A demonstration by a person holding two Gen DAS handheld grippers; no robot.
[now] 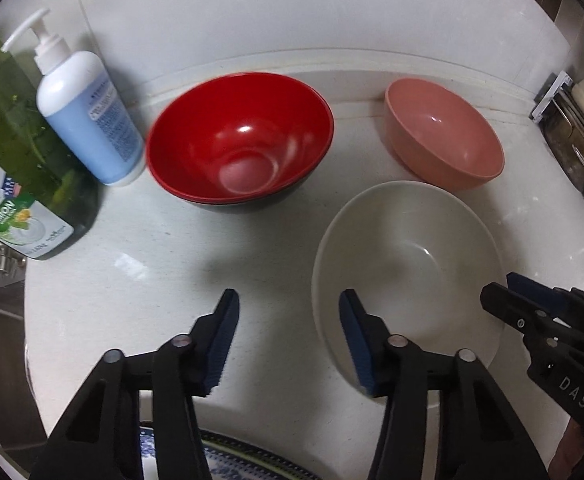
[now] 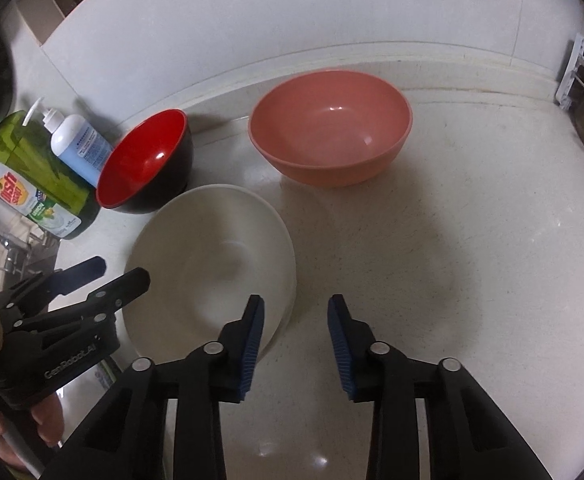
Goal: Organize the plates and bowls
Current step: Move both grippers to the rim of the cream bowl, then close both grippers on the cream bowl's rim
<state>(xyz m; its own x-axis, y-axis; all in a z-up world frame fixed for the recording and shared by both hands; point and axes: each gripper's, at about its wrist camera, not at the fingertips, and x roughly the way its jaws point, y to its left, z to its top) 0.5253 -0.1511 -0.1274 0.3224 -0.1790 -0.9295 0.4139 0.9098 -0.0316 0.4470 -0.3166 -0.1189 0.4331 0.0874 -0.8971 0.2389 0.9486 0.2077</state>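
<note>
Pale countertop point(image 1: 140, 280) carries three bowls ahead of both tongs. White bowl point(image 1: 403, 264) sits nearest, between them: the left gripper point(image 1: 290, 344) straddles its left rim, the right gripper point(image 2: 296, 346) its right rim, jaws parted, gripping nothing. Red bowl point(image 1: 240, 140) and pink bowl point(image 1: 443, 136) stand beyond. A patterned plate point(image 1: 228, 460) is cut off below.

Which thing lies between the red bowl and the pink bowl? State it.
Nothing: bare counter separates the red bowl from the pink bowl, clearest in the left wrist view.
</note>
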